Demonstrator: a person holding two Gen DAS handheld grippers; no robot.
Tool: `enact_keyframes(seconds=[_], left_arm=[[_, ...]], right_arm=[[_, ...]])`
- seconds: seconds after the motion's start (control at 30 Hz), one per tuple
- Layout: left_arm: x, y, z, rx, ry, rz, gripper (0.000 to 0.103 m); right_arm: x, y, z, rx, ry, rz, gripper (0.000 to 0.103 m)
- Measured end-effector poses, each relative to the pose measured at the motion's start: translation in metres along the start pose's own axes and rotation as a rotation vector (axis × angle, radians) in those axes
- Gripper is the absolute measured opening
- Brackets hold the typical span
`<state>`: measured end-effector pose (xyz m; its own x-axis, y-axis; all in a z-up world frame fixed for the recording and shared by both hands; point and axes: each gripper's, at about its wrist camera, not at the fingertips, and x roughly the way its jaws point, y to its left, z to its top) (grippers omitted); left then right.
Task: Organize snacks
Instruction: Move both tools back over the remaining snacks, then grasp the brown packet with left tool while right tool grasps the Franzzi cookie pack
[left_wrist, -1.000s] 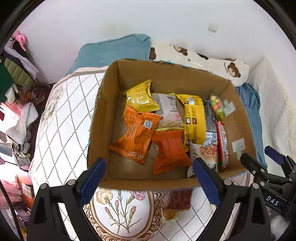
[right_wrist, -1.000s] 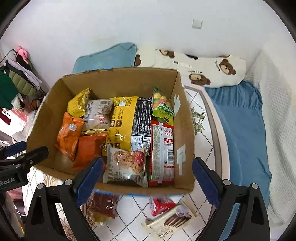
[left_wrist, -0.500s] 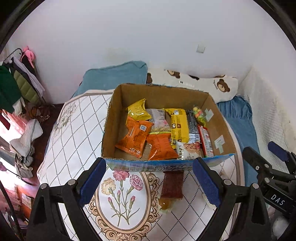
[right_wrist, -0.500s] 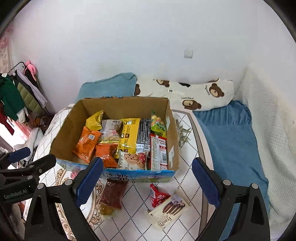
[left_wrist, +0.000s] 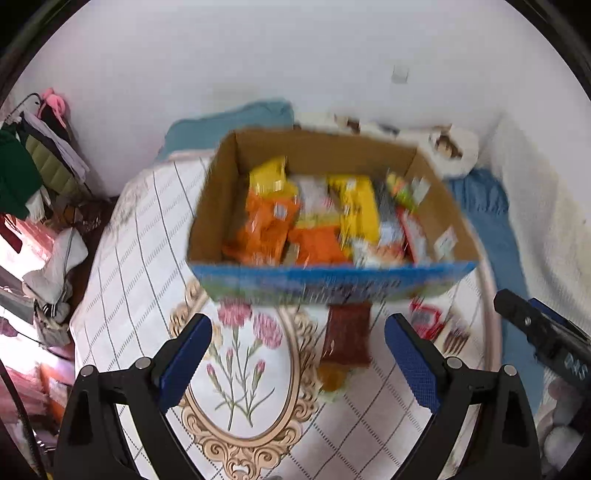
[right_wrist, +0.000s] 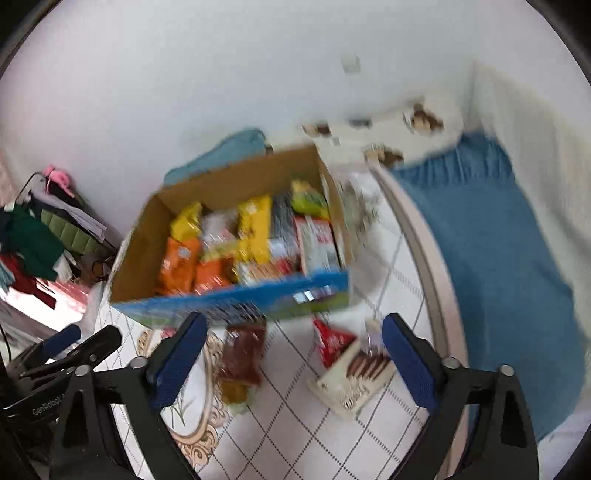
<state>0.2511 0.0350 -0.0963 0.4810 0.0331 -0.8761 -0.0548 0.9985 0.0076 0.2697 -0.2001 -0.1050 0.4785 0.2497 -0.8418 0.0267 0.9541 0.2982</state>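
Most snacks sit in the cardboard box (right_wrist: 236, 236); three lie loose near it. Our left gripper (left_wrist: 297, 347) gapes empty, the right gripper (right_wrist: 291, 347) has just been closing on nothing, so next we grab the cookie pack (right_wrist: 351, 380)

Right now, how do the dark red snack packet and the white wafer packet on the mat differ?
The dark red snack packet is reddish-brown with a yellowish end; the white wafer packet is pale with brown wafers pictured on it. The dark red snack packet lies roughly straight out from the cardboard box, its far end right at the box's blue front; the white wafer packet lies at a slant, farther right, beside a small red packet. Both lie flat on the quilted mat, outside the box, ungripped.
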Motion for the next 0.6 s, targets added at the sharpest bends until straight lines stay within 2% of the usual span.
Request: enact_keyframes(seconds=[0.07, 0.23, 0.33, 0.53, 0.57, 0.6], left_arm=[[0.024, -0.002, -0.008, 0.016, 0.067, 0.008, 0.096], [0.073, -0.016, -0.020, 0.056, 0.203, -0.018, 0.096], [0.099, -0.033, -0.022, 0.090, 0.269, -0.033, 0.096], [0.154, -0.065, -0.020, 0.130, 0.374, -0.022, 0.096], [0.159, -0.069, -0.020, 0.139, 0.380, -0.018, 0.094], [0.164, -0.074, -0.021, 0.151, 0.385, -0.011, 0.084]], right_arm=[[0.033, -0.024, -0.011, 0.065, 0.085, -0.003, 0.079], [0.089, -0.069, -0.039, 0.254, 0.218, -0.008, 0.079], [0.110, -0.083, -0.048, 0.316, 0.248, -0.018, 0.080], [0.132, -0.091, -0.057, 0.328, 0.264, -0.041, 0.080], [0.133, -0.091, -0.058, 0.327, 0.260, -0.040, 0.078], [0.134, -0.090, -0.058, 0.315, 0.253, -0.044, 0.078]])
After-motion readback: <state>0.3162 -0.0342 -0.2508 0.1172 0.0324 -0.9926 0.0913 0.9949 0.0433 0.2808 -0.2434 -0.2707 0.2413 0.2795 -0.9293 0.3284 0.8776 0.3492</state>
